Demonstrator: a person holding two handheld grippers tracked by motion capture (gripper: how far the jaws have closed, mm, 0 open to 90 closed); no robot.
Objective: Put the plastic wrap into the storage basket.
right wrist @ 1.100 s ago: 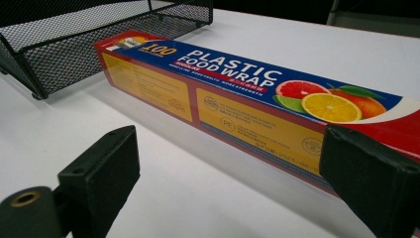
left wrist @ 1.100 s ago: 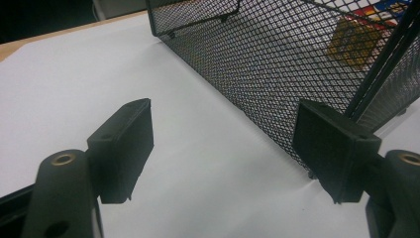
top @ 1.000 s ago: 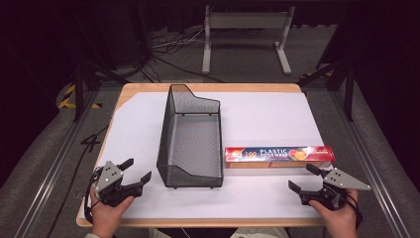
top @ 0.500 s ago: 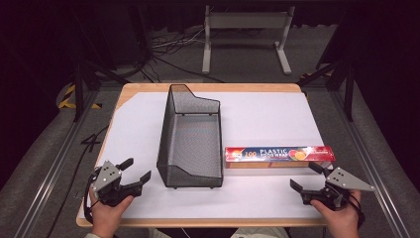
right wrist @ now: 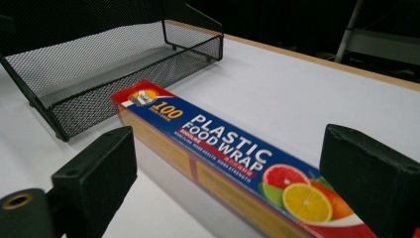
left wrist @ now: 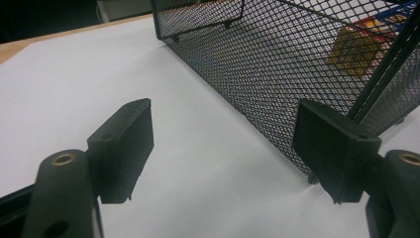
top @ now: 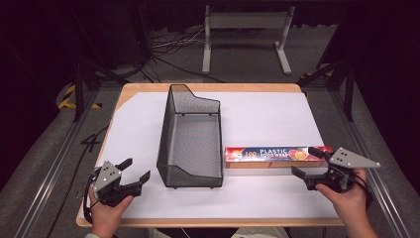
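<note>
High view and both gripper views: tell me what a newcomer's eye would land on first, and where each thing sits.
The bright plastic food wrap box lies flat on the white table cover, right of centre, its right end between the open jaws of the right gripper. Beside it, mid-table, stands the empty black mesh basket. The left gripper, also open, waits near the basket's near left corner.

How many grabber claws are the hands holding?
2. The left gripper is at the table's near left corner, beside the mesh basket. The right gripper is near right, by the plastic wrap box.
</note>
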